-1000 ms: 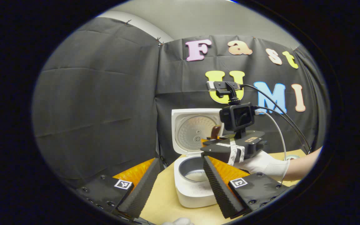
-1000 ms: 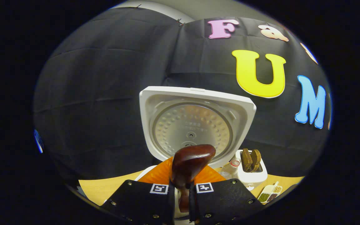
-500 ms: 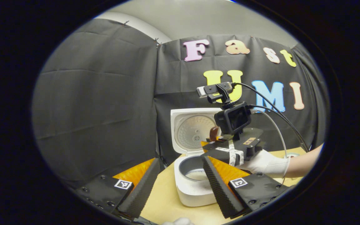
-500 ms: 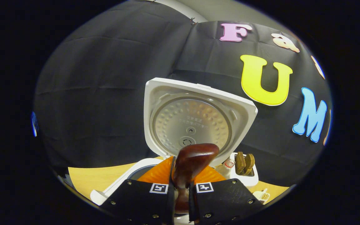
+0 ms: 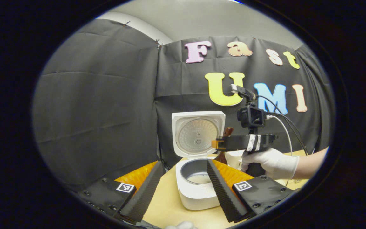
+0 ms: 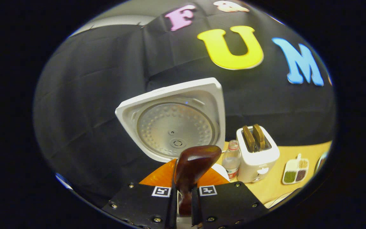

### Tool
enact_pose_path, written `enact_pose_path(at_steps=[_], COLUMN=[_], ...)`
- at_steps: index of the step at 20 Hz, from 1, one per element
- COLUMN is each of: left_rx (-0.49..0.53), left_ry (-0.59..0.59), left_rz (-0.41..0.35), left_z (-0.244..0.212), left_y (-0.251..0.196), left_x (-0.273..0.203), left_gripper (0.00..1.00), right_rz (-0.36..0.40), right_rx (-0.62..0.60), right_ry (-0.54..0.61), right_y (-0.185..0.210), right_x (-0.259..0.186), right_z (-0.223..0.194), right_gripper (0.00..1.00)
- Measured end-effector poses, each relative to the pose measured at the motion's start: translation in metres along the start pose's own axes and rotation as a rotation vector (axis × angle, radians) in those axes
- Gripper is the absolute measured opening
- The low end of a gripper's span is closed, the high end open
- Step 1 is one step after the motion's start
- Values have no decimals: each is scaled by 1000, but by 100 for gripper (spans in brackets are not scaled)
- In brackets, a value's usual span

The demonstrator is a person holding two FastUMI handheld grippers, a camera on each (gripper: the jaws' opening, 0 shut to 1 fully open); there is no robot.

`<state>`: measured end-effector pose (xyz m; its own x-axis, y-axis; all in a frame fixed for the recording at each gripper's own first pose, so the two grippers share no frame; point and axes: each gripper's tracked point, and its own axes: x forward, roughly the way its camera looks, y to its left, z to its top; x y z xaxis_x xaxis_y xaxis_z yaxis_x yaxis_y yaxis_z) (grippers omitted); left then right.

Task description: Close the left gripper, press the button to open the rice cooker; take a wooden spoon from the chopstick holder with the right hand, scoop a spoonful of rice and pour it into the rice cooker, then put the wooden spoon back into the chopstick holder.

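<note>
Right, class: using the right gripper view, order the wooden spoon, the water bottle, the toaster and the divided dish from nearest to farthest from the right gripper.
1. wooden spoon, clamped in the right gripper.
2. water bottle, just right.
3. toaster, beside the bottle.
4. divided dish, farthest right.

A light wooden bench (image 5: 170, 203) carries the white rice cooker (image 5: 199, 190), its lid raised. Right of it on the bench (image 6: 275, 187) stand a small bottle (image 6: 231, 159), a white toaster (image 6: 256, 159) and a sectioned dish of grains (image 6: 294, 171).
</note>
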<state>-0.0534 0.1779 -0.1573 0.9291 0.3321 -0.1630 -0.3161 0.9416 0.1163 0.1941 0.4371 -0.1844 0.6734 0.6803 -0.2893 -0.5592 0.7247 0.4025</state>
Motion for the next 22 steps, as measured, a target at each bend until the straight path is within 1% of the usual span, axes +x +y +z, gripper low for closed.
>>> enact_pose_path(at_steps=[2, 4, 5, 10, 13, 16, 19, 20, 22], left_rx=[8, 19, 26, 56, 56, 54, 57, 60, 62], left_ry=[-9, -16, -20, -45, -58, -65, -75, -76, -89], left_rz=[-21, -38, -45, -97, -143, -189, -228, -240, -257], left_z=[4, 10, 12, 29, 36, 40, 44, 46, 50], left_y=[-5, -11, -14, -40, -66, -92, -123, -134, -152], left_x=[-3, -7, -7, -16, -19, -27, -35, -37, -44], left_gripper=[99, 99, 99, 99, 100, 100, 99, 95, 99], right_rz=[-3, -14, -32, -93, -141, -206, -276, -302, -352], right_rx=[162, 260, 293, 374, 391, 384, 411, 418, 431], right_ry=[-9, -26, -35, -97, -128, -170, -209, -223, -242], right_y=[-14, -31, -41, -94, -129, -175, -227, -245, -280], right_x=[-6, -15, -20, -56, -85, -126, -169, -184, -216], right_z=[8, 16, 19, 34, 41, 44, 50, 51, 51], right_gripper=[18, 18, 18, 18, 18, 18, 18, 18, 18])
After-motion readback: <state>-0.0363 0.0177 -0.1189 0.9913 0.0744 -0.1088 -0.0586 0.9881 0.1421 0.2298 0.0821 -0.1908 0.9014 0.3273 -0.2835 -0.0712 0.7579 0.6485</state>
